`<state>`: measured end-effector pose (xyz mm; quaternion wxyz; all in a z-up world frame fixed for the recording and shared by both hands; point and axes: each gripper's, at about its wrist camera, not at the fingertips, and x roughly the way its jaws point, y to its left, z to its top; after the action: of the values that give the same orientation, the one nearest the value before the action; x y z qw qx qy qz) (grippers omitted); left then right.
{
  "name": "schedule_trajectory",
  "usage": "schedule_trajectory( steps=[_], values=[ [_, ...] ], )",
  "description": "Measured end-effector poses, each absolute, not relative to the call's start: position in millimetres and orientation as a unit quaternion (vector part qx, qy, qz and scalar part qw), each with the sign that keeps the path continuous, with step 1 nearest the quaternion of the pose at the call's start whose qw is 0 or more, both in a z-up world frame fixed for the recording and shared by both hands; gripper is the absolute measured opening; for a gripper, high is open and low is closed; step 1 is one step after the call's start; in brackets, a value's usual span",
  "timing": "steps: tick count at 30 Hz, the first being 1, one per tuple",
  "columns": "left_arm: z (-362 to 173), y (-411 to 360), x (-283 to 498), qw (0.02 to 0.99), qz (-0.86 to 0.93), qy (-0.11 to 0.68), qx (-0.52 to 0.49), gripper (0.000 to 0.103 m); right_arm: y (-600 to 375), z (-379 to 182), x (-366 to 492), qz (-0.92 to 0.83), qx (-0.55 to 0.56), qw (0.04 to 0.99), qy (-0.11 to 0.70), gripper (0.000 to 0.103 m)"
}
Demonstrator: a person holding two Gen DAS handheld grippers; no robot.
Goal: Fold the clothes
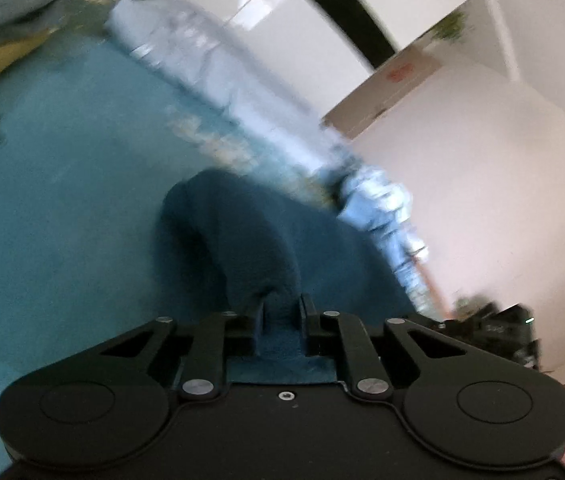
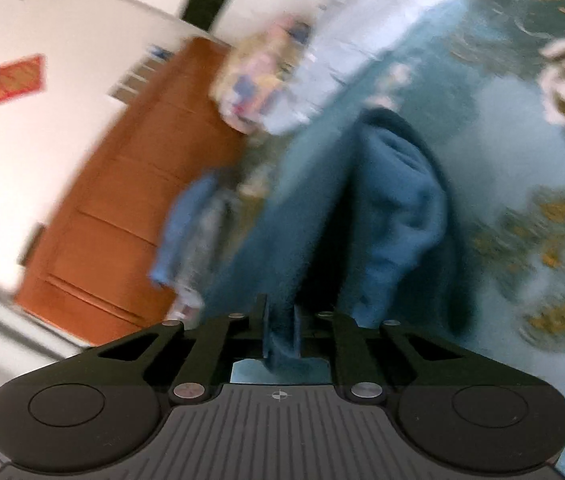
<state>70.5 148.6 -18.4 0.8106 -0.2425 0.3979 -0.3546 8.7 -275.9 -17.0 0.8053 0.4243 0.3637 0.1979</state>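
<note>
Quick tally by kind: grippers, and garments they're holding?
Grippers: 2, left gripper and right gripper, both shut on cloth.
Dark blue garment: 1 as far as the blur shows, pinched in both views.
Total: 3

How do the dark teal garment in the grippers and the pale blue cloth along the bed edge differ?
The dark teal garment is deep teal and lifted, pinched by the left gripper and right gripper. The pale blue cloth is far lighter, lies stretched along the bed edge, and no gripper touches it.
</note>
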Motion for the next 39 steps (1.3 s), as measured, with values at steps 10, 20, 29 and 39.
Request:
schedule_trajectory(
  steps=[10, 20, 29, 39],
  values=[
    [-50, 139, 82, 0.82, -0.315, 0.424, -0.218, 0.02, -281, -54, 28, 0.107, 0.412, 0.788, 0.445, 0.009],
    [-18, 139, 71, 0.835, -0.345, 0.39, -0.179, 0.019, -280, -63, 32, 0.093, 0.409, 0.782, 0.461, 0.007],
    [57, 94, 95, 0.876, -0.351, 0.294, -0.151, 0.021, -280, -65, 36, 0.093, 0.406, 0.781, 0.465, 0.007],
    [5, 68, 127, 0.872, -0.305, 0.365, -0.117, 0.02, -275, -43, 38, 0.092, 0.358, 0.803, 0.467, 0.011]
  ],
)
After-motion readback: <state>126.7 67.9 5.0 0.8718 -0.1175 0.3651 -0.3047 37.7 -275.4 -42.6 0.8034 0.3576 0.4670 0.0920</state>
